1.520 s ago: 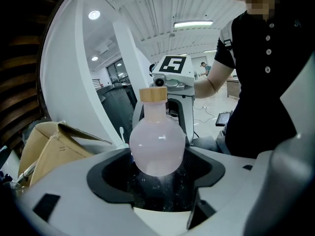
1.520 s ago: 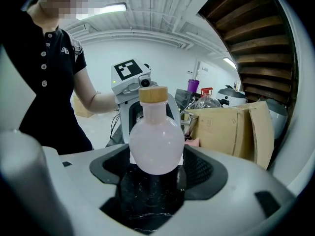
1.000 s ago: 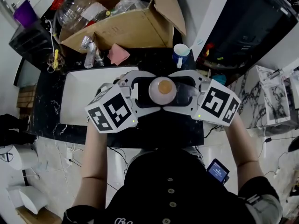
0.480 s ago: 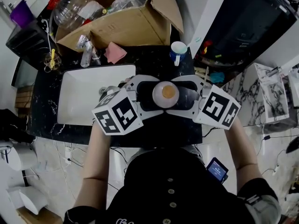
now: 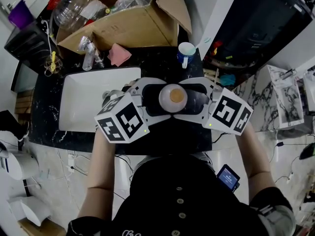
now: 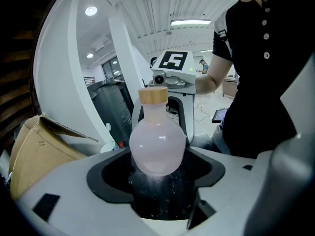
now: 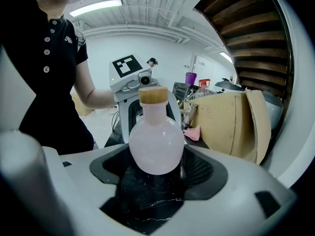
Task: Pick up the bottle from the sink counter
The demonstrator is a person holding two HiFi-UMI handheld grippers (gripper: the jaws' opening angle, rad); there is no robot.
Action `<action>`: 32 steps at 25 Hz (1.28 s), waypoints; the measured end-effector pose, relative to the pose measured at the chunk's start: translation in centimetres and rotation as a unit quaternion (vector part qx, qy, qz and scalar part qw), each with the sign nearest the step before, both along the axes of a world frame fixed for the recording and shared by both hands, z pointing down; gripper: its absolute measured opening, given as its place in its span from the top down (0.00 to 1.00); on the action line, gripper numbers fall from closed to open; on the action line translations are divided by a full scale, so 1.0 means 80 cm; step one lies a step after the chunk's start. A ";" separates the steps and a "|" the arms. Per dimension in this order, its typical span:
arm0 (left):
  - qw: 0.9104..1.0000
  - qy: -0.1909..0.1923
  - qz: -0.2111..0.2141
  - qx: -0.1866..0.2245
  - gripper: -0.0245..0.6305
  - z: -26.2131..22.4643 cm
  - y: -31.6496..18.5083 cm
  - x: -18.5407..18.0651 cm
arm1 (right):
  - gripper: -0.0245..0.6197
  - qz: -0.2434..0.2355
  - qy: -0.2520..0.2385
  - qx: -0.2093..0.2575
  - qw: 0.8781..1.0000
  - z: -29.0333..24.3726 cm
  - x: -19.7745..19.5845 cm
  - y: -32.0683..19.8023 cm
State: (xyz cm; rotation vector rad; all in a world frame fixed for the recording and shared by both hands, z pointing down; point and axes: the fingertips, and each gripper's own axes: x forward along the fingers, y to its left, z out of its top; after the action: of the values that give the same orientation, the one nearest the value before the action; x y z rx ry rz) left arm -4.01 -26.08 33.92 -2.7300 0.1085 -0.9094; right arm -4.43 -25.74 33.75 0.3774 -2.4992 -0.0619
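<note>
Bottle: the round pink bottle (image 5: pixel 172 97) with a wooden cap stands upright on the dark sink counter (image 5: pixel 162 63), just right of the white sink (image 5: pixel 83 97).
Left tongs: my left gripper (image 6: pixel 157 167) is wide, with one jaw on each side of the bottle's belly.
Right tongs: my right gripper (image 7: pixel 156 168) is wide too and faces the left one, so the bottle is ringed.
Contact: I think no pad presses the bottle, but the view there is poor.
Done: the approach.
Left to do: to close and to lift.
Behind: cardboard box (image 5: pixel 123 28), mug (image 5: pixel 186 50).
</note>
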 end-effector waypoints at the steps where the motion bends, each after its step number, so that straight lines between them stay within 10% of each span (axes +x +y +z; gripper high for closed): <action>1: 1.000 0.000 0.000 0.000 0.44 0.000 0.000 0.000 | 0.44 -0.001 0.000 0.000 1.000 0.000 0.000 0.000; 32: 1.000 -0.002 0.000 -0.007 0.44 0.009 0.003 -0.005 | 0.44 -0.007 0.005 -0.005 1.000 0.010 -0.004 0.003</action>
State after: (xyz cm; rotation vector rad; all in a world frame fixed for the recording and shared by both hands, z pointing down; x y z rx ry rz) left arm -4.39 -25.85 34.63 -2.7406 0.1023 -0.9198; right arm -4.74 -25.53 34.52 0.3542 -2.4909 -0.0571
